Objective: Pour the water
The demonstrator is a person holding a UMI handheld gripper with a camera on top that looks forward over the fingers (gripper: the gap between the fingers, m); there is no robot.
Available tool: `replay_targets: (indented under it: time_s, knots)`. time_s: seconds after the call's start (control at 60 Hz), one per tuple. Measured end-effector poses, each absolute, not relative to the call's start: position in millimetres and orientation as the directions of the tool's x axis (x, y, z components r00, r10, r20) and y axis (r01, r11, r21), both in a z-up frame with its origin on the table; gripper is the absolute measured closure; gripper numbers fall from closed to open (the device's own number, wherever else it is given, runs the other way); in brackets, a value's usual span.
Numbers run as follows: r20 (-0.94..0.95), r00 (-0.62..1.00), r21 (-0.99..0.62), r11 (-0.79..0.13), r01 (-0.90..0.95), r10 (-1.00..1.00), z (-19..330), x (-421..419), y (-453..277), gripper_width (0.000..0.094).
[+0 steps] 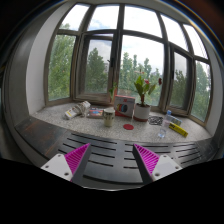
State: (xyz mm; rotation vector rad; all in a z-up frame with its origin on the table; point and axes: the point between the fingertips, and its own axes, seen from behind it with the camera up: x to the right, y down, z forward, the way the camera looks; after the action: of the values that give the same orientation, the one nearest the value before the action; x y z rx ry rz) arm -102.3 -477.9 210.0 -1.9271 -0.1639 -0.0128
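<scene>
The things along the windowsill point(60, 120) are too small to name with certainty: a pale cup-like vessel point(108, 116) at about 11 o'clock from the jaws, a pinkish box point(125, 105) at 12 o'clock, and a heap of small yellow and dark items point(172, 126) at 2 o'clock. The potted plant point(143, 95) has its pot partly hidden behind the box. Whether any vessel holds water cannot be told, and the flat light object point(72, 113) at 10 o'clock is unreadable.
</scene>
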Motion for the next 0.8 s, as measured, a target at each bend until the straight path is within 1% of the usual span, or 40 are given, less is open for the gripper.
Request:
replay_targets:
  time_s: [0.05, 0.133, 0.15, 0.183, 0.233, 0.317, 0.383, 0.483, 0.633, 0.8]
  knots:
    - [0.093, 0.992, -0.926, -0.359, 0.119, 0.09, 203.5, -91.3, -478.1, 0.0082]
    - [0.1, 0.993, -0.916, -0.384, 0.119, 0.068, 175.4, -43.6, -461.8, 0.0084]
    - [0.101, 0.993, -0.911, -0.396, 0.116, 0.057, 177.7, -52.3, -469.1, 0.0083]
    - [0.102, 0.994, -0.905, -0.41, 0.113, 0.049, 157.2, -17.4, -454.7, 0.008]
    - [0.101, 0.994, -0.898, -0.427, 0.103, 0.029, 139.0, 14.1, -443.7, 0.0081]
    - [0.109, 0.994, -0.893, -0.44, 0.091, -0.014, 113.3, 69.1, -419.3, 0.008]
    - [0.116, 0.992, -0.897, -0.433, 0.085, -0.047, 99.7, 111.0, -391.3, 0.0079]
    - [0.112, 0.99, -0.916, -0.396, 0.068, -0.088, 91.6, 169.0, -333.2, 0.0081]
    - [0.106, 0.987, -0.944, -0.323, 0.06, -0.125, 94.6, 240.3, -225.7, 0.0081]
    - [0.083, 0.989, -0.963, -0.267, 0.047, -0.123, 92.7, 286.2, -115.1, 0.0081]
